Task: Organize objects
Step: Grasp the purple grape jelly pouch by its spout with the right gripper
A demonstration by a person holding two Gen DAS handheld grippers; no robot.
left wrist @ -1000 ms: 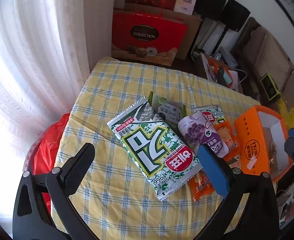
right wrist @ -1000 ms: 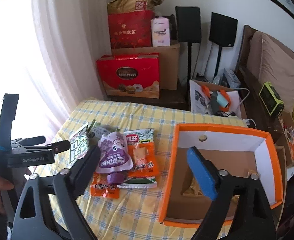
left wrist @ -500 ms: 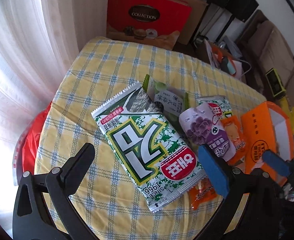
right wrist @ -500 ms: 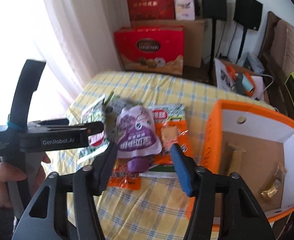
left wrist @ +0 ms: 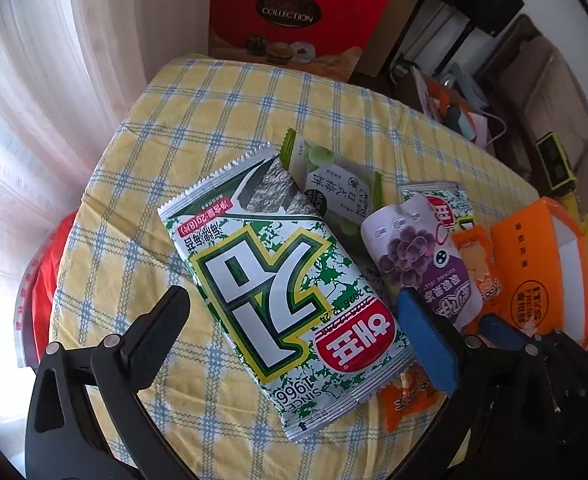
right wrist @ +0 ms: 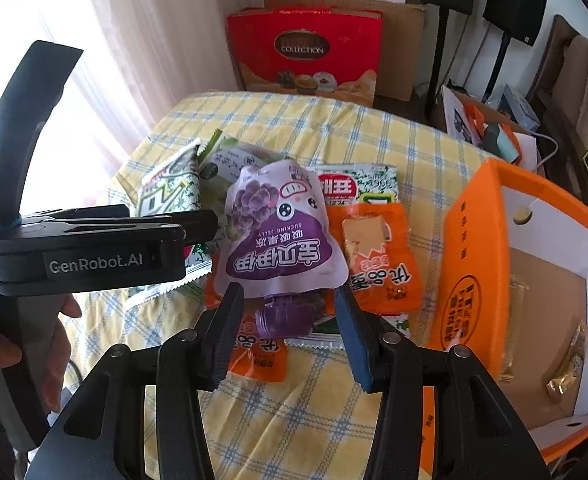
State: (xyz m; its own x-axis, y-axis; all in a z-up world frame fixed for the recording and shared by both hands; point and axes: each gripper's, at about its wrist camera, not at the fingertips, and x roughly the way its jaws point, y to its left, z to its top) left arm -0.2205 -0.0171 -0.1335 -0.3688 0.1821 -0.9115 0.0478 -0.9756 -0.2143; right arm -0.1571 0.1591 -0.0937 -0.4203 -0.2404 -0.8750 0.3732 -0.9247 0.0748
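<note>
A pile of snack packets lies on the yellow checked tablecloth [left wrist: 254,96]. A large green-and-white seaweed pack [left wrist: 282,288] lies between the open jaws of my left gripper [left wrist: 294,328], which hovers just over its near end. A purple grape jelly pouch [right wrist: 278,232] lies cap toward me; my right gripper [right wrist: 288,320] is open with its jaws either side of the purple cap [right wrist: 284,316]. Orange snack packets [right wrist: 378,256] lie beside and under the pouch. The orange box [right wrist: 478,264] stands open at the right with small wrapped sweets inside.
A green tea-sweet packet [left wrist: 334,188] and a green-white packet [right wrist: 354,188] lie behind the pile. The left gripper [right wrist: 94,248] and hand show at the left of the right wrist view. A red gift box [right wrist: 306,52], speakers and clutter stand beyond the table.
Both grippers have moved down and forward toward the packets. The right gripper shifted left from the orange box to the purple pouch and its jaws narrowed around the cap.
</note>
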